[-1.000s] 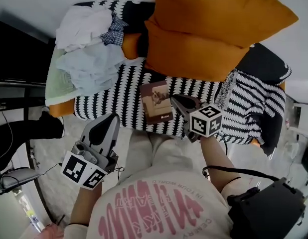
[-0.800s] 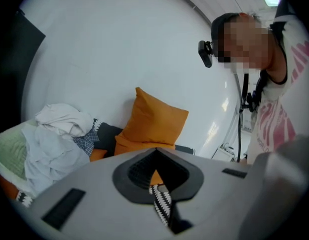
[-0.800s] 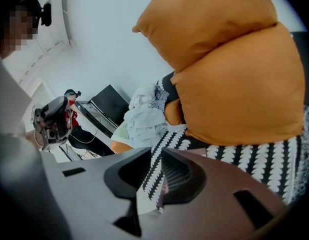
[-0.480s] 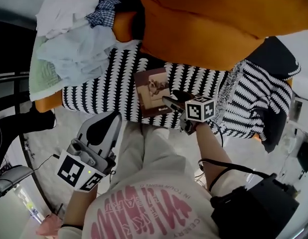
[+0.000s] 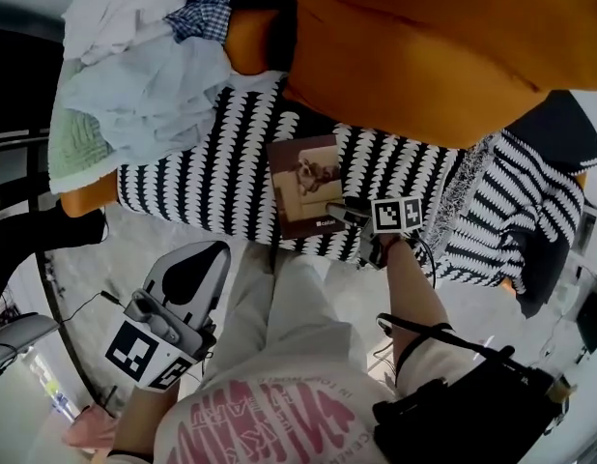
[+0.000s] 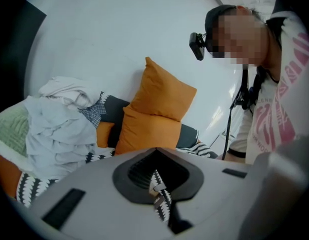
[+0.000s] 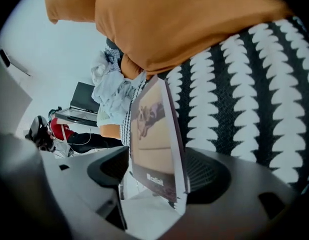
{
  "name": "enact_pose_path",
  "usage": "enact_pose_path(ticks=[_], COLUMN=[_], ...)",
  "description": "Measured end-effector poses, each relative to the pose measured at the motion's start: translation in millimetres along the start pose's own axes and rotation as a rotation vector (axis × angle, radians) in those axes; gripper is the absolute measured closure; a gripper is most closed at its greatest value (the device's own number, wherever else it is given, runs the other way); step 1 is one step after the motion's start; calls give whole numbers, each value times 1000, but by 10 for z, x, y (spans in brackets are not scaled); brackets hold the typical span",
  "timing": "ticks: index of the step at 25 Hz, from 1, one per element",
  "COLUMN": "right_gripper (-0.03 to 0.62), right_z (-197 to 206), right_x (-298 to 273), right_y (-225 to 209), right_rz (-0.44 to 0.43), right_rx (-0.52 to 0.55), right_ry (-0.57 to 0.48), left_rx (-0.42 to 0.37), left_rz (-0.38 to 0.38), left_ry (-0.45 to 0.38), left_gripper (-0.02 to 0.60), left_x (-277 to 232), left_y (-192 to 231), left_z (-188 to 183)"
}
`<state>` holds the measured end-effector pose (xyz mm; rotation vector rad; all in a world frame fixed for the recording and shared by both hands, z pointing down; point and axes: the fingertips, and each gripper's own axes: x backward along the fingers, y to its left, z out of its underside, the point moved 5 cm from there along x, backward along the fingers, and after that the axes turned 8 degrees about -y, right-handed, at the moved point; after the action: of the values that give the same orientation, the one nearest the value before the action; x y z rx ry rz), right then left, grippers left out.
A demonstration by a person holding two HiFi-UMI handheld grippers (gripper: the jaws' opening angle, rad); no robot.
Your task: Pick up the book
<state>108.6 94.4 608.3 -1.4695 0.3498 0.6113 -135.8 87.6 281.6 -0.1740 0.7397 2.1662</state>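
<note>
The book (image 5: 306,184), brown with a picture on its cover, lies flat on the black-and-white patterned sofa cover (image 5: 197,172), near the seat's front edge. My right gripper (image 5: 345,215) is at the book's near right corner. In the right gripper view the book's (image 7: 153,144) near edge stands between the jaws of that gripper (image 7: 159,170), which are opening wide; the pads do not press on it. My left gripper (image 5: 187,271) hangs lower left over the floor, away from the book. Its jaws (image 6: 157,176) look shut, with nothing in them.
Two orange cushions (image 5: 424,56) lean behind the book. A heap of pale clothes (image 5: 134,75) fills the sofa's left end and a striped cushion (image 5: 530,211) lies at the right. The person's legs (image 5: 289,307) are against the seat front. A black bag (image 5: 472,414) hangs at lower right.
My right gripper has come down to the book's near corner, rolled, and its jaws have opened round the edge. The left gripper has sunk lower.
</note>
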Motion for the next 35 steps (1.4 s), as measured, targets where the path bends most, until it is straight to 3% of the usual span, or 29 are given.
enact_pose_path(ticks=[4, 7, 9, 14, 17, 21, 24, 26, 29, 35], right_gripper=[252, 252, 256, 278, 276, 315, 326, 390, 409, 440], right_z=[196, 189, 228, 308, 154, 26, 9, 8, -36, -214], right_x=[-80, -86, -173, -378, -588, -645, -648, -658, -591, -497], right_y=[-229, -190, -94, 99, 172, 152, 205, 285, 413, 667], right_rz=[-9, -165, -271, -343, -295, -166, -152, -124, -96, -131], right_rx=[-16, -172, -220, -220, -191, -151, -169, -96, -43, -33], right_ry=[27, -56, -56, -46, -102, -70, -43, 1, 35, -40], left_rx=[5, -4, -12, 10, 14, 33, 42, 41, 40, 31], left_rz=[-14, -12, -13, -17, -31, -44, -56, -55, -45, -57], left_ry=[31, 43, 50, 67, 63, 38, 26, 21, 8, -39], left_gripper=[574, 574, 574, 574, 574, 574, 574, 574, 574, 574], left_x=[25, 49, 51, 39, 57, 68, 118, 135, 132, 241], left_y=[30, 32, 63, 83, 133, 124, 116, 96, 16, -6], left_z=[166, 244, 284, 308, 287, 255, 235, 205, 133, 21])
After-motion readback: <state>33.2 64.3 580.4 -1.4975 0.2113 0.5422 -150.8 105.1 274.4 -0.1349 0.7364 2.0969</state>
